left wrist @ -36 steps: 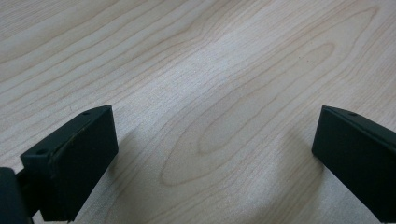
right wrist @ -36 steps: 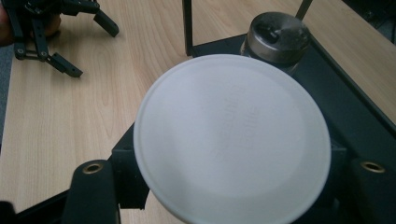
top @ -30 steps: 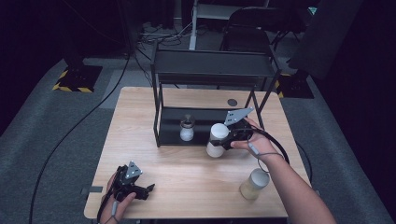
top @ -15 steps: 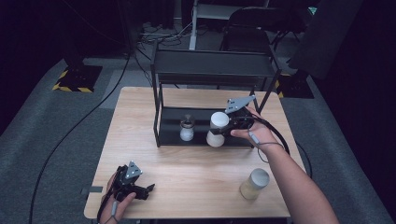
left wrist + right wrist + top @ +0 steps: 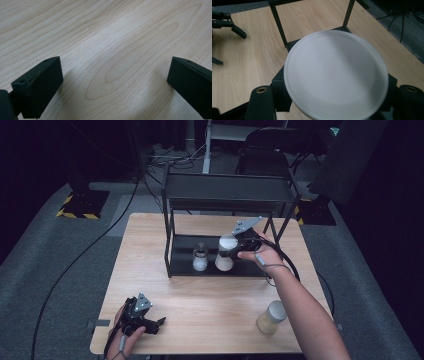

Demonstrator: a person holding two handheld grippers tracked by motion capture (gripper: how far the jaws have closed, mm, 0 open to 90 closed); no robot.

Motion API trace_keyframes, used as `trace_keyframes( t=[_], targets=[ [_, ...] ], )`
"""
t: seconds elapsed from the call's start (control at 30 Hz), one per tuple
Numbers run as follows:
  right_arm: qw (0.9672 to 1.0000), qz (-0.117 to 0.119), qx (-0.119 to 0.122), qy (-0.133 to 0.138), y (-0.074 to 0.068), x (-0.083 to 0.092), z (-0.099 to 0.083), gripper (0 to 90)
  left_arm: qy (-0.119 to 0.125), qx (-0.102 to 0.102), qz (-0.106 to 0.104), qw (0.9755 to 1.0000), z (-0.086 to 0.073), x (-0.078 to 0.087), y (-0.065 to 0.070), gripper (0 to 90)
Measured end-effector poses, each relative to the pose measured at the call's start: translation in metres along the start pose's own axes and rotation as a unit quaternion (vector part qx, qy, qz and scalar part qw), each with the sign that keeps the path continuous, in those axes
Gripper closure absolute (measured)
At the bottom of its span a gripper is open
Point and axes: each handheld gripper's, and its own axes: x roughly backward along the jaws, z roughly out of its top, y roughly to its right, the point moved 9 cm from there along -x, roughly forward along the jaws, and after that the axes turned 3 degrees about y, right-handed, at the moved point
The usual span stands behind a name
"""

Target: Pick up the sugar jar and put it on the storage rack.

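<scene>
I work at a light wooden table [image 5: 210, 305] that stands on grey carpet [image 5: 60, 265]. Behind it the room is dark, with a black chair [image 5: 270, 155] and black cables [image 5: 100, 240] on the floor.

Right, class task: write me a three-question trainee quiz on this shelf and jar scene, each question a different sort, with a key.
1. True or false: the right gripper holds a white-lidded jar.
2. Where does the small jar stand? A) lower shelf of the black rack B) table front edge C) floor
3. Fill in: the left gripper rests on the ____ with its jaws apart.

Key: 1 true; 2 A; 3 table.
</scene>
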Motion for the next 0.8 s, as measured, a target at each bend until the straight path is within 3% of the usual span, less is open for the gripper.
trace_keyframes(
  t=[0.43,0.8],
  targets=[
    [0.9994,-0.012,-0.021,-0.024,0.019,-0.032,-0.014,34.0,0.000,0.000,0.000,1.0000,0.000,0.000,0.000,0.3],
    [0.9987,-0.018,-0.035,-0.034,0.025,-0.043,-0.023,34.0,0.000,-0.001,-0.001,1.0000,0.000,0.000,0.000,0.3]
  ],
)
